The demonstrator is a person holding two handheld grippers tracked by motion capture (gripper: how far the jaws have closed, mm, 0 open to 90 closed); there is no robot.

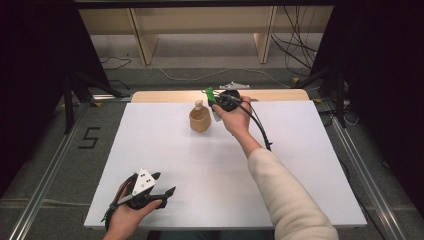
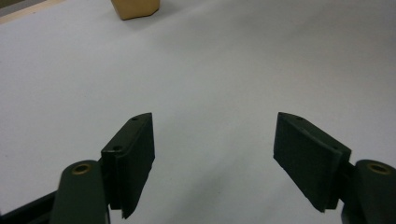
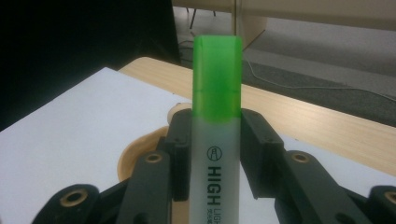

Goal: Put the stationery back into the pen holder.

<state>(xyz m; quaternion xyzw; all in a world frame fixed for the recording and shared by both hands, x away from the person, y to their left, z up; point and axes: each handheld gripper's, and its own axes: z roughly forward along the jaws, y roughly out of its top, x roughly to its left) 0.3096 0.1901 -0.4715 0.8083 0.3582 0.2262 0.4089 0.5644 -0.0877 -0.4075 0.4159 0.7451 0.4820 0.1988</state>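
The right tool [image 3: 215, 154] is clamped on a green highlighter [image 3: 217, 116], its long axis running out past the jaws, cap end leading. The wooden cup [image 1: 199, 120] stands just beside and below it on the tabletop [image 1: 210, 175]. The left tool [image 2: 215, 158], jaws apart and holding nothing, sits well away near the front edge

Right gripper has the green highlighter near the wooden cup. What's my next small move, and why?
Probably ease the right gripper left over the wooden cup and lower the highlighter into it: the jaws clamp its barrel, cap up, and the cup sits open just beside and below.
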